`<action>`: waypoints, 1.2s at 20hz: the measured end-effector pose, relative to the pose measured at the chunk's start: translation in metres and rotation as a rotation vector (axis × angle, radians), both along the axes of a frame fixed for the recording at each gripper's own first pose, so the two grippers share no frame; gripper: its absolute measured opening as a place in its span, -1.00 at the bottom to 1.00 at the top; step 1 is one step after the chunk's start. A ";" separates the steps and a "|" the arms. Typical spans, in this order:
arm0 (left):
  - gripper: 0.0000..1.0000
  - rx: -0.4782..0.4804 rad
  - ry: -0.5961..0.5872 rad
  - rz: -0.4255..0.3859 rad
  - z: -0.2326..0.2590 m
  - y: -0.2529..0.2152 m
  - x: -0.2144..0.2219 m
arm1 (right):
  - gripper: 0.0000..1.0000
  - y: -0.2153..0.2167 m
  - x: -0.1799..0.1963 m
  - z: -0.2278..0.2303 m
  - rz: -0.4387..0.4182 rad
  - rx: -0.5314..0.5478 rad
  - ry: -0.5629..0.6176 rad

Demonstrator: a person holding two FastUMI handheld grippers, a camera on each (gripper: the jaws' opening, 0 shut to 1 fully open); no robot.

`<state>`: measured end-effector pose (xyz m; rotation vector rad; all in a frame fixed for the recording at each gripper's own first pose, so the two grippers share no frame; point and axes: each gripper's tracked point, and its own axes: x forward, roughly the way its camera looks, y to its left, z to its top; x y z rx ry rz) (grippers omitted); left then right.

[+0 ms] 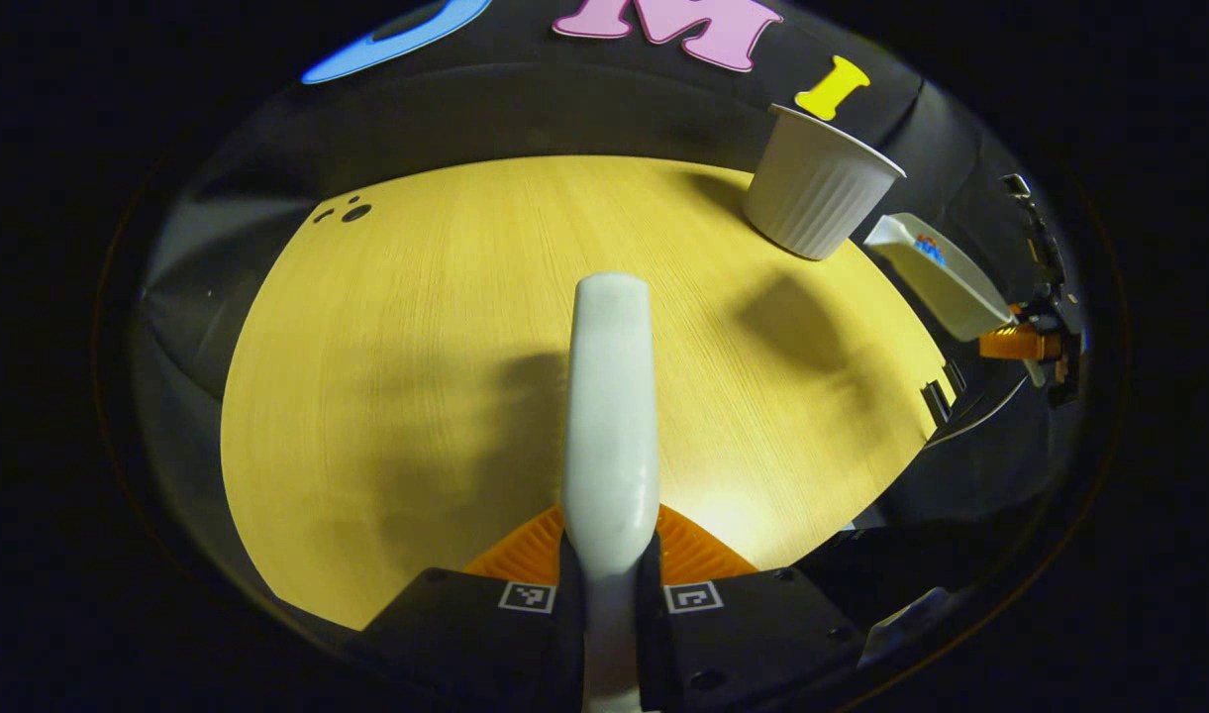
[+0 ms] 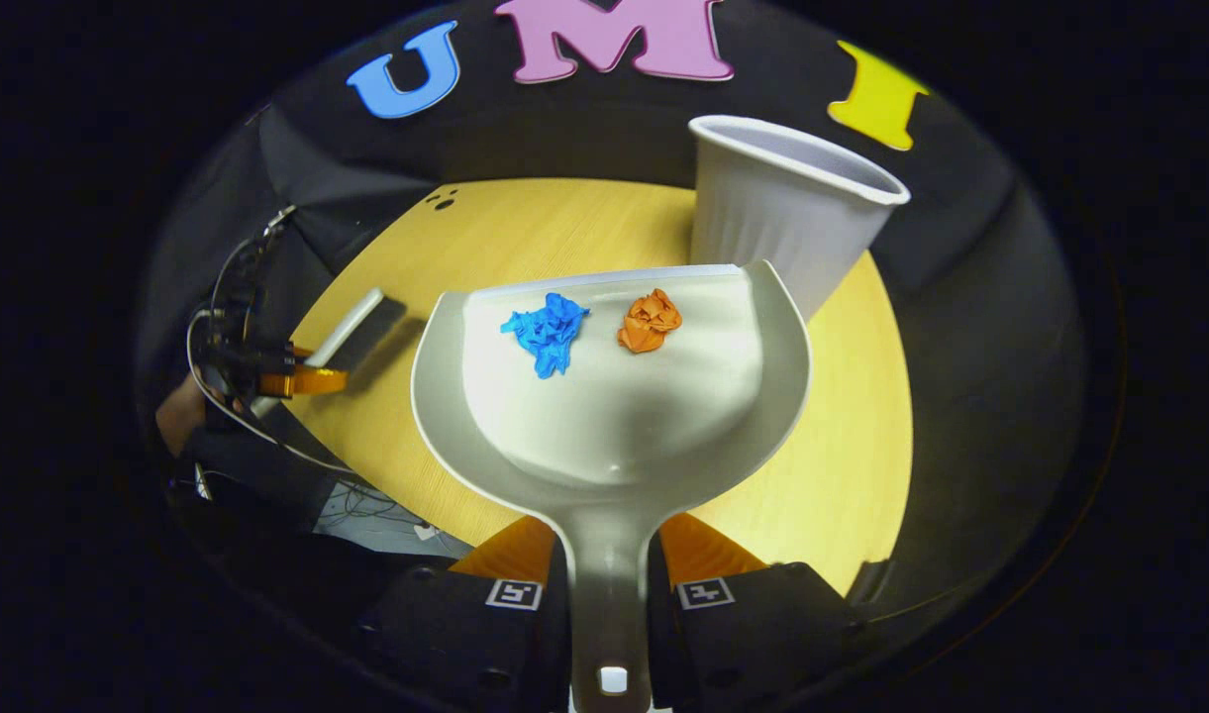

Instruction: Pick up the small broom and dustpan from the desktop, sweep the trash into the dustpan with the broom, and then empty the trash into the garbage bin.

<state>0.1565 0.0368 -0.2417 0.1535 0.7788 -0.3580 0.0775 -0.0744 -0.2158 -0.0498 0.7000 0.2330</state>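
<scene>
Step in hand: judged from the scene, the sweeping was done and the emptying into the bin was next.
Right gripper (image 2: pixel 609 584): its two fingers pressed on the handle of the dustpan (image 2: pixel 614 396) at 6 o'clock in the right gripper view, holding the pan out ahead above the desktop (image 2: pixel 842 475).
Trash: a blue wad (image 2: pixel 548 332) and an orange wad (image 2: pixel 650 321) lay well inside the pan near its front lip, at about 11 and 12 o'clock, just beside each other but apart.
Garbage bin: the white ribbed bin (image 2: pixel 792 213) stood upright at 1 o'clock, just beyond the pan's right front corner; whether the two touched could not be told.
Left gripper (image 1: pixel 609 569): it was clamped narrow on the handle of the small broom (image 1: pixel 611 396), which ran from 6 o'clock toward the centre of the left gripper view; the bristles were out of sight there.
Broom from across: in the right gripper view the broom head hung at 9 o'clock, clear of the pan.
Doing it well: the pan probably needed to stay level until its lip was over the bin's mouth, then tip forward slowly so both wads slid in.
Risk: the wads sat close to the open lip, so an early tilt could likely drop them on the desktop; nudging the light bin could tip it.
Broom's part: it seemed best kept aside.
</scene>
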 end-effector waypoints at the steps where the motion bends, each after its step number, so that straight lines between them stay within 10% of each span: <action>1: -0.49 -0.013 -0.002 0.002 -0.005 0.010 0.001 | -0.31 -0.001 0.001 0.001 -0.017 0.007 -0.009; 13: -0.48 -0.003 -0.022 0.018 0.002 0.049 0.000 | -0.40 -0.033 0.038 0.048 -0.219 0.047 -0.121; 24: -0.49 -0.076 -0.023 0.095 0.008 0.049 -0.002 | -0.31 -0.085 0.149 0.086 -0.312 -0.081 -0.136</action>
